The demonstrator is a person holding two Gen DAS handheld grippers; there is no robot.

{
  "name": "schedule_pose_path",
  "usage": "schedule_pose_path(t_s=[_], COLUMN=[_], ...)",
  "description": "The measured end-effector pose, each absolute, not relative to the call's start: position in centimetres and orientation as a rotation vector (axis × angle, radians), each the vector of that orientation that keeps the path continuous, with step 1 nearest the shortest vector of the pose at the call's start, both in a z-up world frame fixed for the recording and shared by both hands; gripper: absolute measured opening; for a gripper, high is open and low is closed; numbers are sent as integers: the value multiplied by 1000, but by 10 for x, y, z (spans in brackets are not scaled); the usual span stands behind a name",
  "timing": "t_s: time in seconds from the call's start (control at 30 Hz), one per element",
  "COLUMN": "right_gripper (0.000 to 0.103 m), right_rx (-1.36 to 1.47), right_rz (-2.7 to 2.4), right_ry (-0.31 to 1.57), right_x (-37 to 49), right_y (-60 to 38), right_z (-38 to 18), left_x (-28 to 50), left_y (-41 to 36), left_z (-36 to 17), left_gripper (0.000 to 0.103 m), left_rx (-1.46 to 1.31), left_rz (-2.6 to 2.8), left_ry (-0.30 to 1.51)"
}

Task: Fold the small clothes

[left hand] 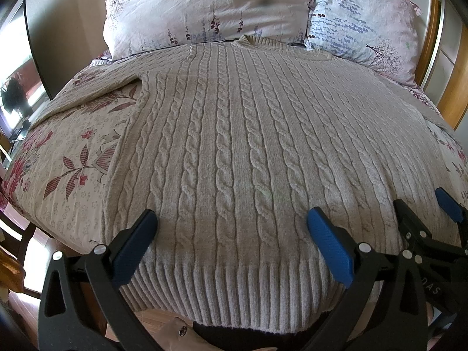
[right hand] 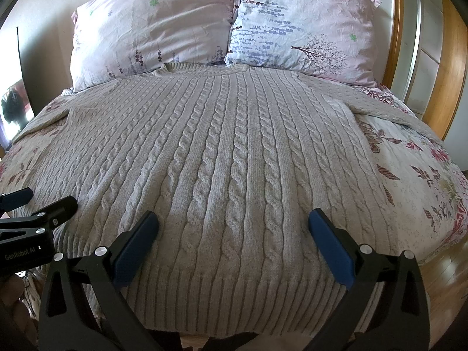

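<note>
A beige cable-knit sweater [left hand: 234, 134] [right hand: 228, 152] lies flat and face up on the bed, neck toward the pillows, ribbed hem hanging over the near edge. Both sleeves spread out to the sides. My left gripper [left hand: 231, 222] hovers open over the hem's left half, nothing between its blue pads. My right gripper [right hand: 234, 222] hovers open over the hem's right half, also holding nothing. The right gripper [left hand: 421, 207] shows at the right edge of the left wrist view; the left gripper [right hand: 44, 199] shows at the left edge of the right wrist view.
Floral bedding [left hand: 67, 158] [right hand: 421, 181] covers the bed. Two pale floral pillows [left hand: 204, 8] [right hand: 298, 26] lean at the head. A wooden headboard [right hand: 450, 67] stands at the right. A dark screen [left hand: 17, 67] is at the left. Wood floor [right hand: 447, 266] shows below.
</note>
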State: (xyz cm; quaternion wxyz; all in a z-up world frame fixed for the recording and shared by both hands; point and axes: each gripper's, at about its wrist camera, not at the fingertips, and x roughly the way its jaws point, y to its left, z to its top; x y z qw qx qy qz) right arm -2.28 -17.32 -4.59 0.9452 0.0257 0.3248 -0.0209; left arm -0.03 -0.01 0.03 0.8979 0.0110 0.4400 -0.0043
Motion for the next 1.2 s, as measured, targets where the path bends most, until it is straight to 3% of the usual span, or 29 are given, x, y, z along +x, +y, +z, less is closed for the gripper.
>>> schedule_pose_path(t_s=[1.2], right_gripper=[102], right_rx=[19], right_rz=[-12], right_ry=[670], right_x=[-17], right_y=[-173], right_z=[-47], left_x=[0], left_y=[1], left_z=[0], left_gripper=[101], left_rx=[26], left_rz=[-13], left_ry=[922])
